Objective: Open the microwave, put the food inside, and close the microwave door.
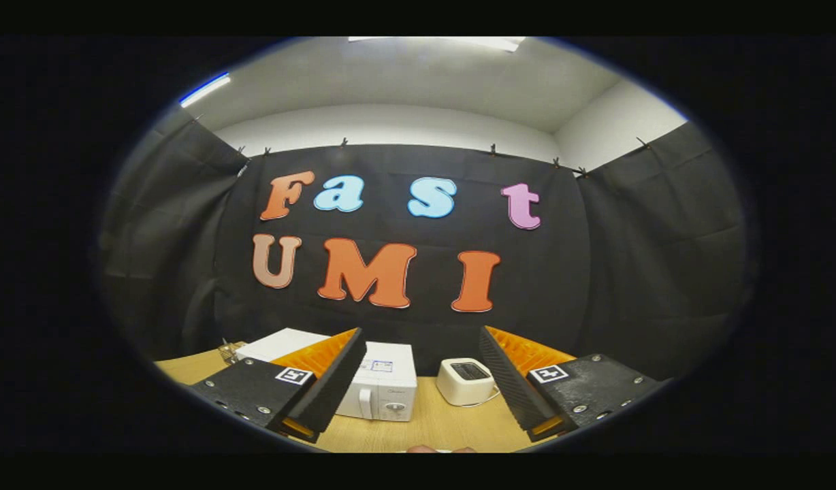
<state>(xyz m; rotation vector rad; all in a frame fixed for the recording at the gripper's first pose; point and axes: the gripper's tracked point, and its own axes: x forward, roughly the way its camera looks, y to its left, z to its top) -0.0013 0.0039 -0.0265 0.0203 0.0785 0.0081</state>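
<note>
Gripper point(418, 381): fingers spread wide, nothing between them, raised above the wooden table point(425, 425)
Microwave point(382, 381): small, white, door closed, toward the table's far edge, just beyond the left finger point(326, 381), which hides part of it
White toaster-like box point(465, 380): right of the microwave, apart from it, between the fingers
Food: cannot tell which item it is

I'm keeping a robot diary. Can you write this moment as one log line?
gripper: open, holding nothing | microwave: door closed, beyond the fingers on the table | small white box: beside microwave | step: approach microwave, not yet touched
</note>
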